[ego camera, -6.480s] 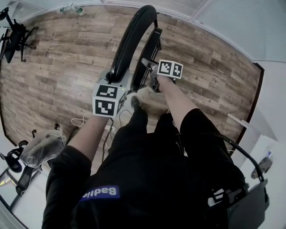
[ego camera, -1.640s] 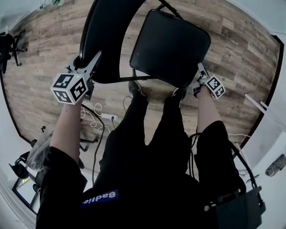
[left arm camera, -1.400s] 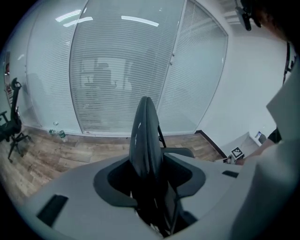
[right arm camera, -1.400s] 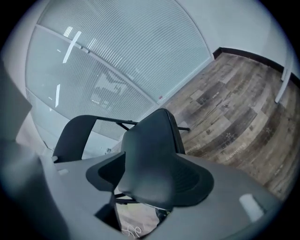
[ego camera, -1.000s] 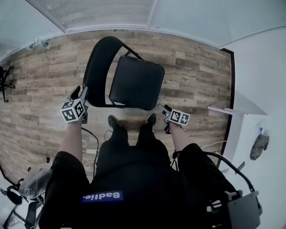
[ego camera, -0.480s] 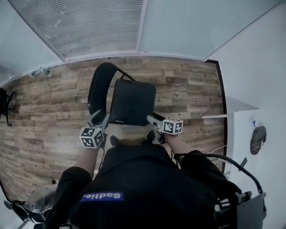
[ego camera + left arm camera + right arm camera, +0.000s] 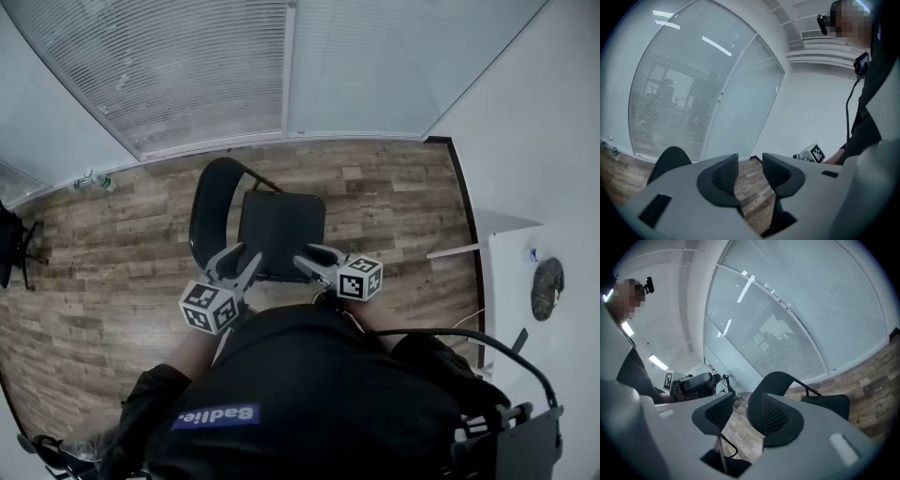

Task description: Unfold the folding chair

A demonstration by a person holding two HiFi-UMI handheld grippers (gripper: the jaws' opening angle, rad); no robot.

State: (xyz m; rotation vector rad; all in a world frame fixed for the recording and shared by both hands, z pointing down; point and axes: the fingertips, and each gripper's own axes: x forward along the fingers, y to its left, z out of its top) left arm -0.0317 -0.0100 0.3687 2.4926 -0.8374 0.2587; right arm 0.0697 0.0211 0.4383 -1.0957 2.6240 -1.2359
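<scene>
The black folding chair stands unfolded on the wood floor, its seat (image 7: pixel 279 234) level and its backrest (image 7: pixel 211 211) upright at the left. Both grippers hang in the air on the near side of the chair, touching nothing. My left gripper (image 7: pixel 241 258) is open, and in its own view only floor shows between the pads (image 7: pixel 750 164), with the backrest (image 7: pixel 670 161) low at the left. My right gripper (image 7: pixel 309 255) is closing its jaws on nothing (image 7: pixel 740 401). Beyond them its view shows the backrest (image 7: pixel 776 380) and the seat (image 7: pixel 829 404).
A glass wall with blinds (image 7: pixel 206 75) runs behind the chair, and a white wall (image 7: pixel 525 122) closes the right side. A bottle (image 7: pixel 94 180) lies by the glass. A white table edge (image 7: pixel 464 248) juts in at the right. An office chair (image 7: pixel 11 246) stands far left.
Both grippers have let go of the chair and risen toward the body. The head view has tilted up, so the chair looks smaller and more wall shows. The right jaws have narrowed.
</scene>
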